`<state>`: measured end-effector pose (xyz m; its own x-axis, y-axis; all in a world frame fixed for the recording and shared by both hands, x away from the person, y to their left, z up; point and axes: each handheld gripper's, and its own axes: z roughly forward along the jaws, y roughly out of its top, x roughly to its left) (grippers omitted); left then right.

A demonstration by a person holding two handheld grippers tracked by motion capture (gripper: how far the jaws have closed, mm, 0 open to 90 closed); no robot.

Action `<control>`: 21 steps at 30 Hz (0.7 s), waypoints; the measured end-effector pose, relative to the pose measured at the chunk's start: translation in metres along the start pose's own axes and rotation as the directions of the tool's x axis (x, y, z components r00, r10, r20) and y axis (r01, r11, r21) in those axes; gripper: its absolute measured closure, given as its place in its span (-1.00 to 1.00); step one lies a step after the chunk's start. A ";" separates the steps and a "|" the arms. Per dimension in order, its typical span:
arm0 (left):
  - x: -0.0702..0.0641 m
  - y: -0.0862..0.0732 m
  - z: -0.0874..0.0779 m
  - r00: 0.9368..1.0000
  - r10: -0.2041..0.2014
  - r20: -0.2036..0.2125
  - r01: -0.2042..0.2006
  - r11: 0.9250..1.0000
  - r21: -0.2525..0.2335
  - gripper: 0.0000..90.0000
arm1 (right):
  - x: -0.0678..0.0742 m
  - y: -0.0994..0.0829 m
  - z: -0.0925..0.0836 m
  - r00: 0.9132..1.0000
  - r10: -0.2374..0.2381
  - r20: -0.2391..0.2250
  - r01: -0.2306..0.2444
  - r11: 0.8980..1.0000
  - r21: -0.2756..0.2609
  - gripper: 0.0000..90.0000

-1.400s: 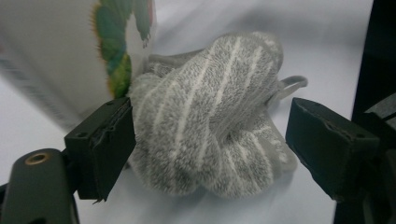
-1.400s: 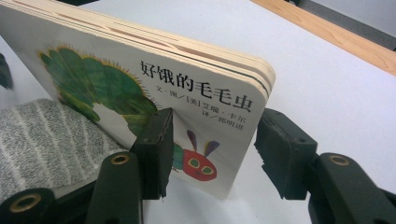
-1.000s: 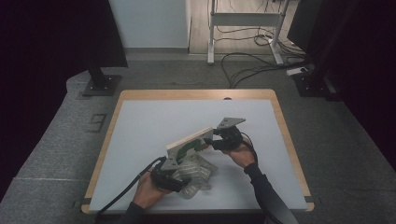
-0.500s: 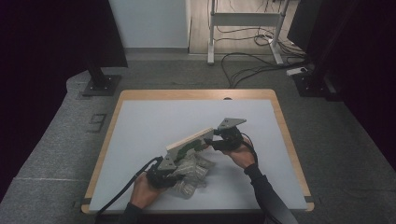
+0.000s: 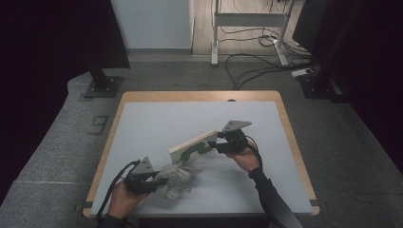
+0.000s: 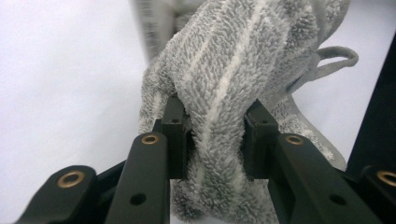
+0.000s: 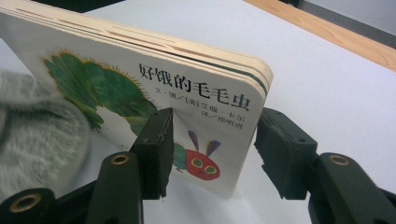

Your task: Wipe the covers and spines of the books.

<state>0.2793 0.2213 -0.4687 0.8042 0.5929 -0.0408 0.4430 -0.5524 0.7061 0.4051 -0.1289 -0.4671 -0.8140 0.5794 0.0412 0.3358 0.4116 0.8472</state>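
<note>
Two grippers are at work over the white table top (image 5: pixel 157 123), and we can read each one plainly. Our left gripper (image 6: pixel 214 135) has clamped its jaws on a fold of the grey terry towel (image 6: pixel 233 70) — the pile bulges out between the pads, and a hanging loop of the towel shows past the right-hand jaw. From the high view we see that left gripper (image 5: pixel 154 178) near the front left of the table with the towel (image 5: pixel 177 179) bunched just beside it, part of it lifted off the surface. Our right gripper (image 7: pixel 212 154) holds a children's board book (image 7: pixel 154 88) by its corner, one jaw on the caterpillar cover and the other behind it, the book tilted with its spine edge raised. In the high view the book (image 5: pixel 192 146) stands slanted near the middle of the table, its lower end touching the towel, and the right gripper (image 5: pixel 216 145) grips its upper end.
</note>
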 end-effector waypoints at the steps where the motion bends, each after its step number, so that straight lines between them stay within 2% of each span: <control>1: 0.003 -0.001 -0.003 1.000 -0.004 -0.011 0.004 1.000 -0.003 0.49 | 0.000 0.000 0.000 1.000 -0.001 0.000 0.001 1.000 0.002 0.03; 6: 0.016 -0.003 -0.016 0.998 -0.024 -0.060 0.023 1.000 -0.010 0.47 | 0.000 -0.001 0.001 1.000 0.000 0.001 0.000 1.000 0.001 0.03; 9: 0.022 0.001 -0.016 0.997 -0.022 -0.071 0.022 1.000 0.001 0.46 | 0.000 -0.001 0.001 1.000 -0.001 0.003 0.001 1.000 0.001 0.03; 14: 0.029 0.007 0.003 0.997 -0.012 -0.079 0.016 0.999 0.047 0.44 | 0.000 -0.002 0.000 1.000 0.004 0.001 -0.004 1.000 -0.003 0.04; 18: 0.033 0.008 0.021 0.996 0.005 -0.088 0.004 0.995 0.098 0.42 | 0.001 -0.002 0.000 1.000 0.001 0.003 -0.001 1.000 -0.003 0.04; 21: 0.034 0.006 0.029 0.997 0.003 -0.083 0.006 0.994 0.105 0.42 | 0.001 -0.002 0.000 1.000 0.002 0.005 -0.002 1.000 -0.004 0.04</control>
<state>0.3206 0.2212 -0.4859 0.7698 0.6379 0.0204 0.4867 -0.6075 0.6278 0.4033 -0.1295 -0.4688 -0.8112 0.5833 0.0400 0.3351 0.4078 0.8494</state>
